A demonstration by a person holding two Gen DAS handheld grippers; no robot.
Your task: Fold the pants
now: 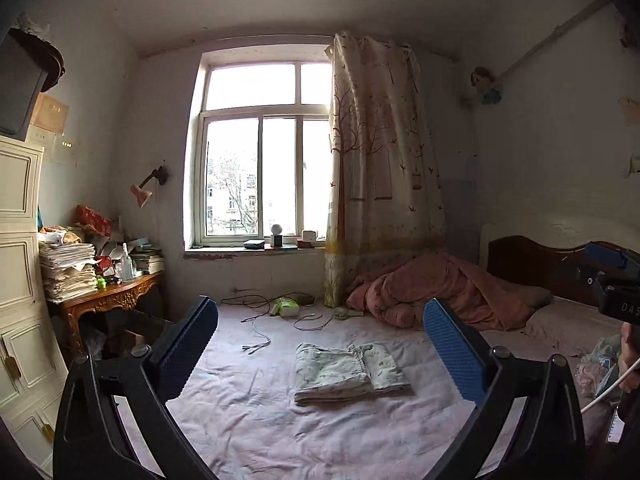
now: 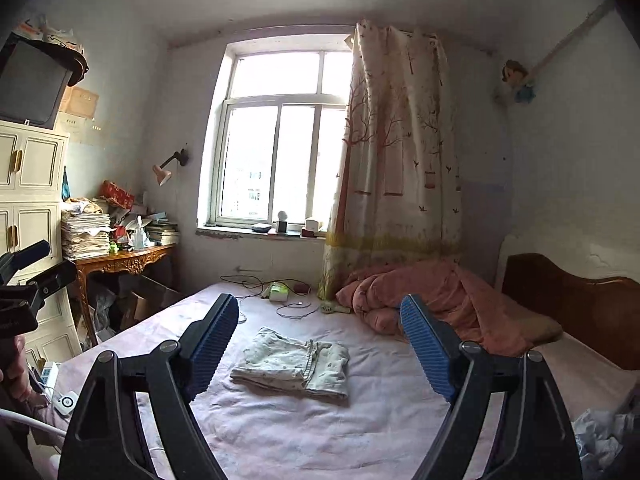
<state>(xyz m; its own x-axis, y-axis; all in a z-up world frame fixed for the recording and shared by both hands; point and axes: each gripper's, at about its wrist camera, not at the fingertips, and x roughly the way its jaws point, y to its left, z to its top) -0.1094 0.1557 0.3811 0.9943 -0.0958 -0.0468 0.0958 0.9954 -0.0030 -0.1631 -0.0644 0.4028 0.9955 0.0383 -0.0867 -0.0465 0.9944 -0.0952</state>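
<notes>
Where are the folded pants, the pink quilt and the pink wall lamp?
folded pants (image 1: 352, 372): left wrist view, middle of the top layer.
pink quilt (image 2: 436, 300): right wrist view, middle of the bunched heap.
pink wall lamp (image 1: 141, 195): left wrist view, on the shade.

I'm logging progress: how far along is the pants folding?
Done: the pants lie folded in a compact rectangle on the bed sheet. In hand: nothing; left gripper and right gripper are open, clear of them. Left: apparently nothing.
</notes>
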